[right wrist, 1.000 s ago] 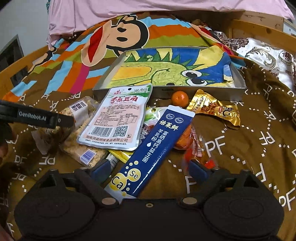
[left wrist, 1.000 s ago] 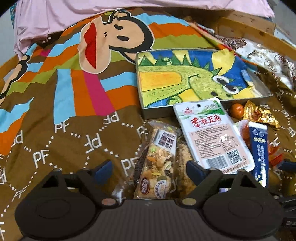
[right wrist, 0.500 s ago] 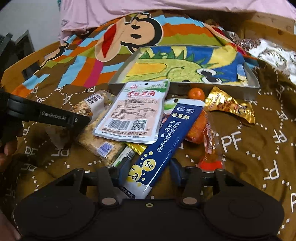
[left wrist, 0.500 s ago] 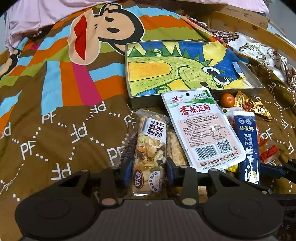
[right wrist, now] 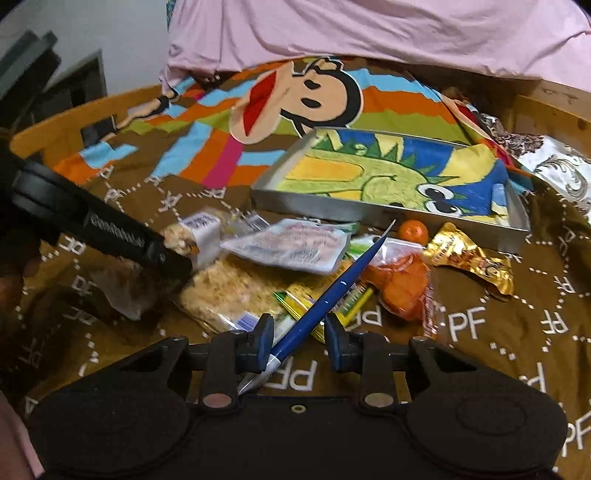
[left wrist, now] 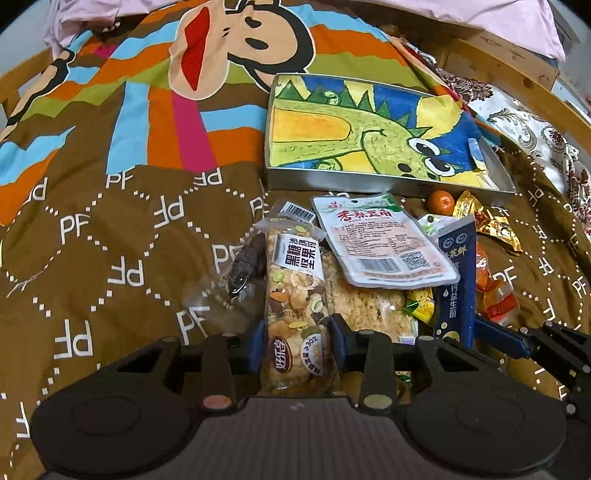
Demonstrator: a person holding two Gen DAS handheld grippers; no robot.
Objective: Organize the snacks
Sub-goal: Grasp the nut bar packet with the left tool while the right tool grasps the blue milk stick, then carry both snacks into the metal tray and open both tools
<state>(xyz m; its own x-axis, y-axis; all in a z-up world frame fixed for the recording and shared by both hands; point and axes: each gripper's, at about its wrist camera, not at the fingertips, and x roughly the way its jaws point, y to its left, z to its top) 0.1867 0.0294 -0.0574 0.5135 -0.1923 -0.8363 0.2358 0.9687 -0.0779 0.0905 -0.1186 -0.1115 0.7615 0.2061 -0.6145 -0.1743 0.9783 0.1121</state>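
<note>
My left gripper (left wrist: 295, 343) is shut on the near end of a clear-wrapped nut bar (left wrist: 295, 288), its blue pads pressing both sides. In the right wrist view that gripper (right wrist: 147, 251) holds the bar (right wrist: 192, 236) at the left of the pile. My right gripper (right wrist: 299, 339) has its jaws closing on a long blue sachet (right wrist: 332, 295). The sachet is tipped on edge and wedged slantwise between the pads, far tip raised. A metal tray (left wrist: 369, 186) lined with a dinosaur drawing lies just behind the snack pile.
On the brown patterned bedspread lie a white-and-pink pouch (left wrist: 384, 243), a puffed-rice pack (left wrist: 369, 306), a small orange (left wrist: 440, 202), a gold wrapper (left wrist: 491, 225) and an orange packet (right wrist: 402, 280). A pink pillow (right wrist: 369, 33) and a wooden bed frame (right wrist: 546, 107) bound the far side.
Both grippers went from wide open to closed. The left one clamped the nut bar and shifted a little. The right one closed around the blue sachet, which turned from flat onto its edge.
</note>
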